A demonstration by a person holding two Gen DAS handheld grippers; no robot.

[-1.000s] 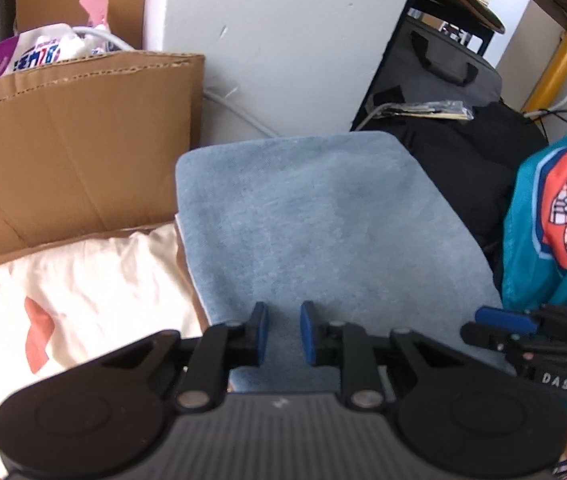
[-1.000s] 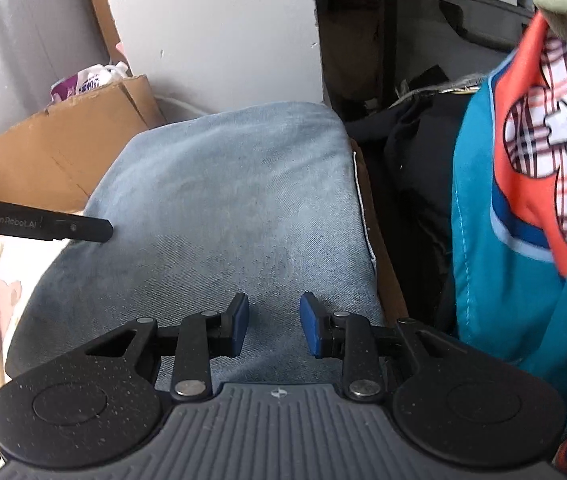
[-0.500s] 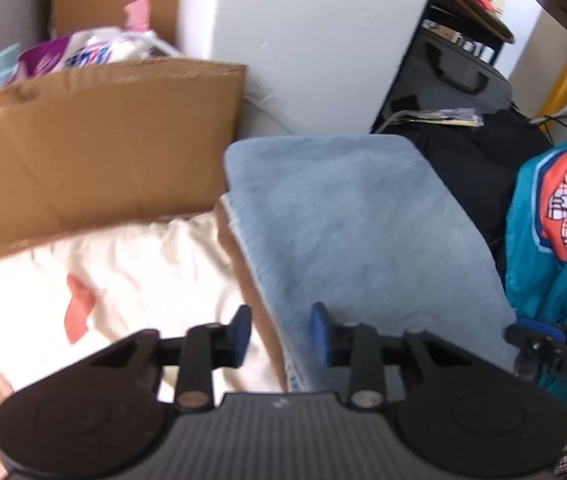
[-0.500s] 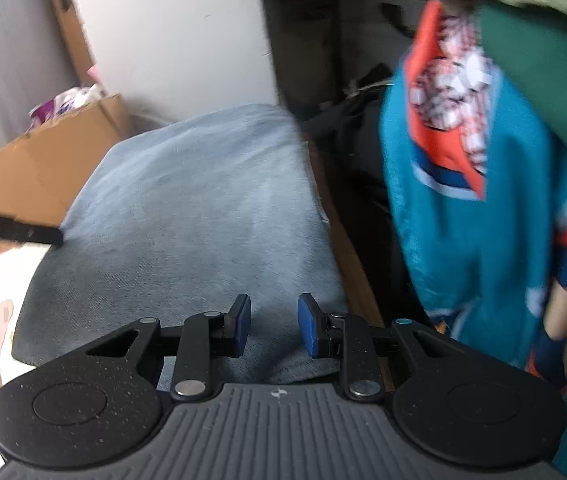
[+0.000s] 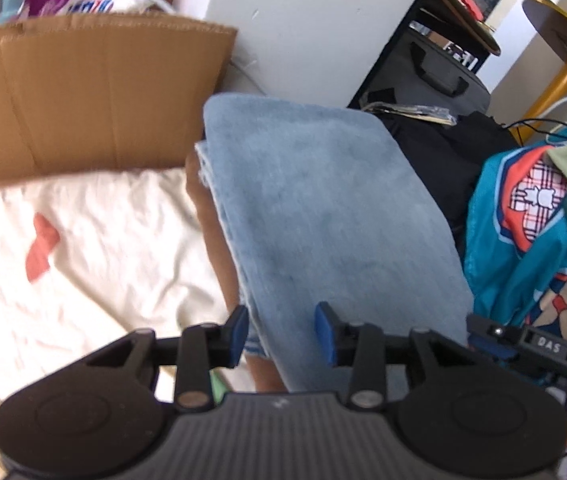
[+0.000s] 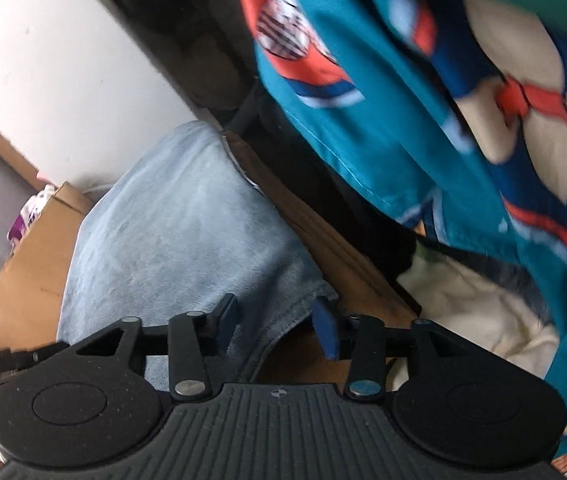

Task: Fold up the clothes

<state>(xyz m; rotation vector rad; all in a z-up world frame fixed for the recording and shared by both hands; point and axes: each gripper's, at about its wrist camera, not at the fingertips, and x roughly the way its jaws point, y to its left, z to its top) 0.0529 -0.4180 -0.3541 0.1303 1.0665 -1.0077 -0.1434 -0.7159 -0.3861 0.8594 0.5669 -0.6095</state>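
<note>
Jeans (image 5: 323, 208) lay folded, long axis running up-frame from both open grippers, left (image 5: 281, 334) and right (image 6: 275, 330), jaws just widened, gripping nothing.

My left gripper (image 5: 281, 334) is black plastic, with a ribbed grey-black housing along the bottom of the frame and two round discs at the lower corners. Its thin black fingers end in blue pads (image 5: 238, 334), each finger pinned by a silver screw. My right gripper (image 6: 275, 330) has the same build: ribbed housing, round discs, blue pads (image 6: 325, 334), silver screws. Seen at the lower right of the left view, it carries a white "DAS" marking.
</note>
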